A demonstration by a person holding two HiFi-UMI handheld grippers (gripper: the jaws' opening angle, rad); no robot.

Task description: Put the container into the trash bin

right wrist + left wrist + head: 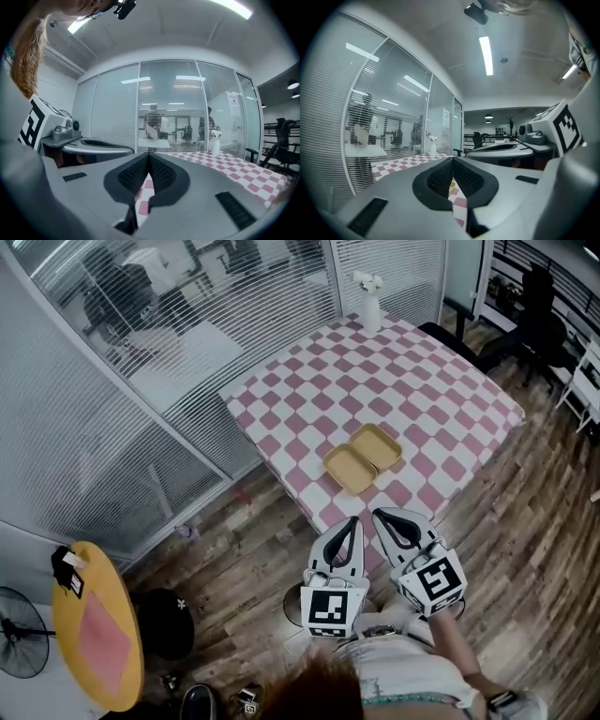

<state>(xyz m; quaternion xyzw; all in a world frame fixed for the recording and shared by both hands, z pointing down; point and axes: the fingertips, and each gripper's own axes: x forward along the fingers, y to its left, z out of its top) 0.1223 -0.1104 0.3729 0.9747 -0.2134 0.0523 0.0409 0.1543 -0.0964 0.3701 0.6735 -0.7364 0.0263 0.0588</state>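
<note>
Hovering at the near edge of the checkered table [412,390], the left gripper [353,521] and right gripper [378,516] are both clenched on nothing. The open yellow container [364,458] lies on the table just beyond them.

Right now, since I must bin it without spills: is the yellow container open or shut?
Open: the yellow container lies spread in two shallow halves side by side on the checkered table, insides facing up.

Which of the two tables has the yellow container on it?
The checked pink-and-white table; the open container lies near its front edge. The round yellow table at lower left does not hold it.
</note>
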